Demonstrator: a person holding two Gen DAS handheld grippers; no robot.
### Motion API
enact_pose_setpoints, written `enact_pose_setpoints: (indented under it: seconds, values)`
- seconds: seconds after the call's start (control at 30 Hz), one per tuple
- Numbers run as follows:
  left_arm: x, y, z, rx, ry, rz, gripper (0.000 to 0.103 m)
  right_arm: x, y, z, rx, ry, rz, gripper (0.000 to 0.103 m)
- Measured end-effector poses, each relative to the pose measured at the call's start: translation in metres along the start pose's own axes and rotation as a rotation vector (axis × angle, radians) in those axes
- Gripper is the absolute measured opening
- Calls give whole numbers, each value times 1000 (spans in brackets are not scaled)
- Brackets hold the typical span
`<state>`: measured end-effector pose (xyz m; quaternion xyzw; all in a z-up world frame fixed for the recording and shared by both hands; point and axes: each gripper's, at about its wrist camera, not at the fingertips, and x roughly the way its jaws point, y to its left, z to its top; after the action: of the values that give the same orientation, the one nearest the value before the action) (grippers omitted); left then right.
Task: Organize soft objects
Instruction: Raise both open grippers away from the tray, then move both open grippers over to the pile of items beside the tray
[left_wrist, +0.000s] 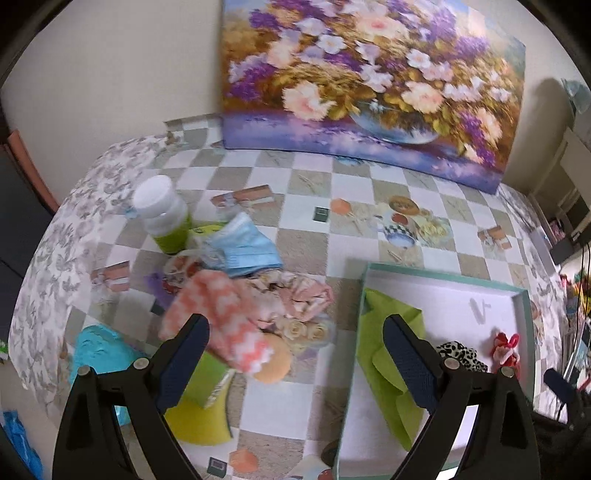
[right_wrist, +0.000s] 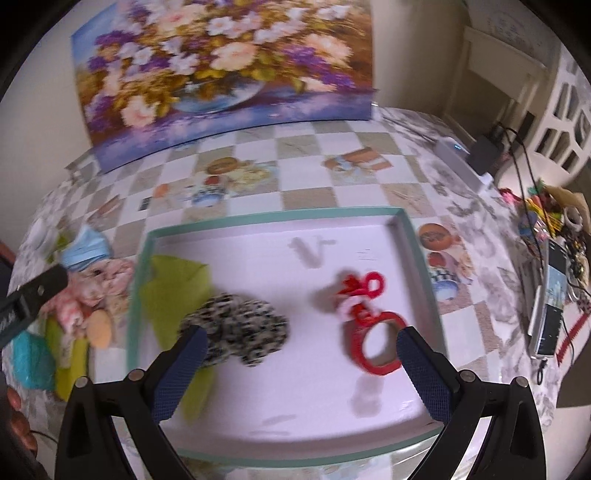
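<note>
Leopard scrunchie (right_wrist: 240, 332) is lying in tray (right_wrist: 280, 218) w/ green cloth (right_wrist: 173, 288); I'm hovering both grippers, left (left_wrist: 295, 362) & right (right_wrist: 301, 365), fingers spread, holding nothing.

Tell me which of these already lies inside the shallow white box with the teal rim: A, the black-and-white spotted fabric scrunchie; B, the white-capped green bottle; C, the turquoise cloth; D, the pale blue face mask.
A: the black-and-white spotted fabric scrunchie lies on the floor of the shallow white box with the teal rim, while the other three sit outside it on the checked tablecloth.
</note>
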<state>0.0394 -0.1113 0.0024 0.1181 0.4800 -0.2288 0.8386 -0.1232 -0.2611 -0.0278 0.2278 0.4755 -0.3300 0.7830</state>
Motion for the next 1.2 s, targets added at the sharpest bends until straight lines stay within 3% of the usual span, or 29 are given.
enact_pose_setpoints:
  seconds: [0.13, 0.23, 0.47, 0.9, 1.2]
  values:
    - [-5, 14, 2, -42, 5, -23, 95, -1, 22, -6, -60, 8, 5, 103]
    - [-2, 25, 2, -72, 51, -41, 95, 2, 32, -9, -93, 23, 14, 103]
    - [12, 59, -5, -153, 156, 4, 95, 6, 50, -15, -143, 46, 14, 103]
    - [6, 119, 0, -222, 148, 53, 95, 4, 84, -21, -194, 50, 55, 103]
    - [9, 159, -1, -293, 154, 74, 95, 5, 133, -30, -274, 59, 134, 103]
